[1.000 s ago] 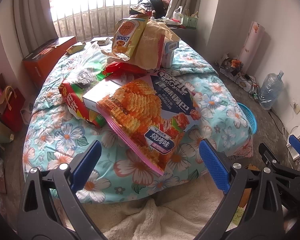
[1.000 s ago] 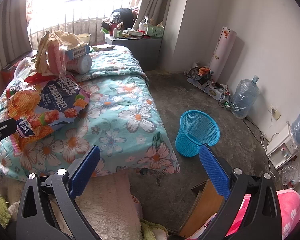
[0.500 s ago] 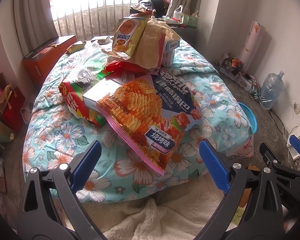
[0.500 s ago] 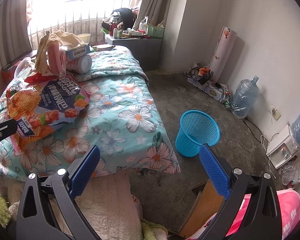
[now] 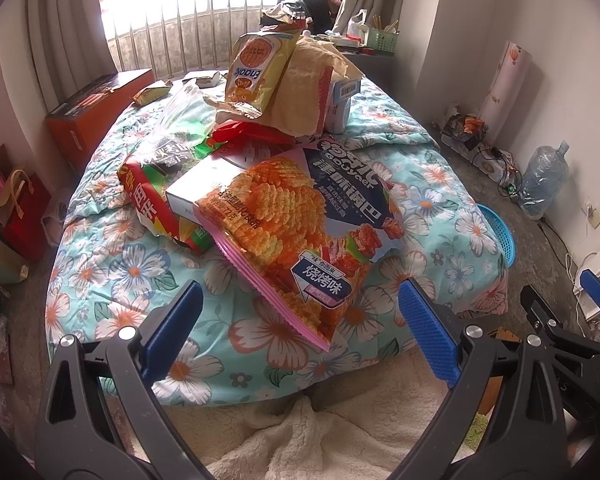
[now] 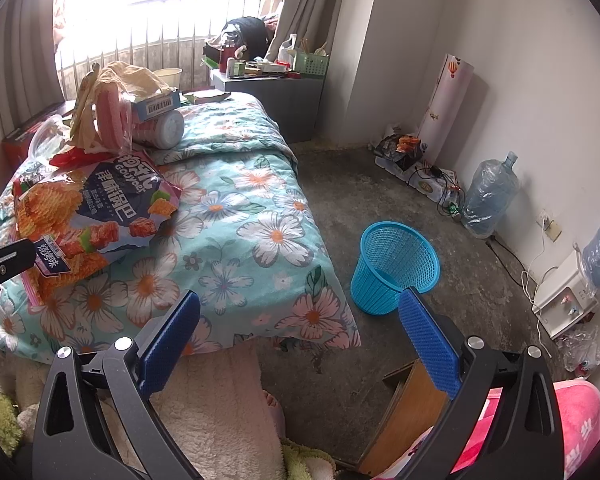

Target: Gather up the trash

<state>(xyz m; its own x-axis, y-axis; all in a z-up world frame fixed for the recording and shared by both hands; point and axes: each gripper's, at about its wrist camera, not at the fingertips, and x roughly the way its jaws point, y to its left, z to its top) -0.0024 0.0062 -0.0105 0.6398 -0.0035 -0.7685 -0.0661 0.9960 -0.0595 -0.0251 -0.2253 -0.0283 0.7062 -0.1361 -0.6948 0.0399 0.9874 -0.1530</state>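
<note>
Nothing has moved since a second ago: both my grippers, left (image 5: 298,322) and right (image 6: 300,328), stay released; chip bag (image 5: 296,236) at 12 o'clock waits.

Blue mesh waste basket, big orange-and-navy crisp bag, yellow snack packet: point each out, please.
Blue mesh waste basket (image 6: 396,270): right wrist view, on its outer wall.
Big orange-and-navy crisp bag (image 5: 300,224): left wrist view, on its printed front.
Yellow snack packet (image 5: 256,68): left wrist view, on its front face.

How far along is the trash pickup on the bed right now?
Nothing looks done: the blue mesh wastebasket appears empty. Nothing is in hand; the left gripper and right gripper are open. Left: the big orange chip bag, the yellow snack bag and the wrappers around them.
</note>
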